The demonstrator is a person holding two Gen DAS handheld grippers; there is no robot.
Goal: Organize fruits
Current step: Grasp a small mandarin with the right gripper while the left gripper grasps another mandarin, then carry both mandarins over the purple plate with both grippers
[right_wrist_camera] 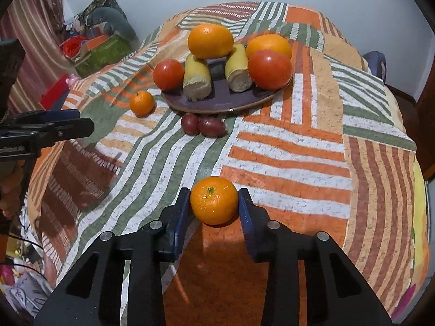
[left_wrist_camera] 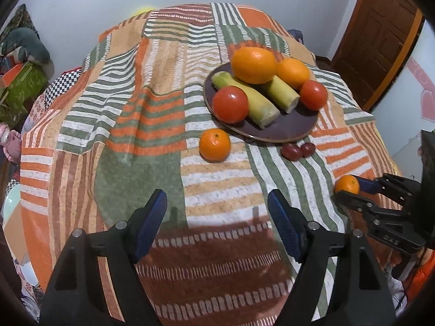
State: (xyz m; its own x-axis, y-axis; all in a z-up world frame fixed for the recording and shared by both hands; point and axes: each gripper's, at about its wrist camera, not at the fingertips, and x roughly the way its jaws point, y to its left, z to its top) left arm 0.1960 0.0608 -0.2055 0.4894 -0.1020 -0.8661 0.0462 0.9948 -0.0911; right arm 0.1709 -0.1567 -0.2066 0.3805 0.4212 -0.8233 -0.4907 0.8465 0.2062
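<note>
A dark round plate [left_wrist_camera: 288, 130] [right_wrist_camera: 225, 100] on the patchwork cloth holds two oranges, two tomatoes and two pale green cut stalks. A small mandarin [left_wrist_camera: 214, 145] [right_wrist_camera: 142, 103] lies on the cloth left of the plate, and two dark red grapes [left_wrist_camera: 297, 150] [right_wrist_camera: 204, 125] lie in front of it. My right gripper [right_wrist_camera: 214, 201] [left_wrist_camera: 349, 190] is shut on a second small mandarin [right_wrist_camera: 214, 200] [left_wrist_camera: 347, 184], low over the cloth. My left gripper [left_wrist_camera: 217, 209] is open and empty above the cloth, short of the plate; it also shows in the right wrist view [right_wrist_camera: 78, 122].
The cloth-covered table [left_wrist_camera: 152, 125] curves down at its edges. Boxes and clutter [right_wrist_camera: 100, 49] stand at the far left by a curtain. A wooden door [left_wrist_camera: 378, 35] is at the far right. A white wall is behind the table.
</note>
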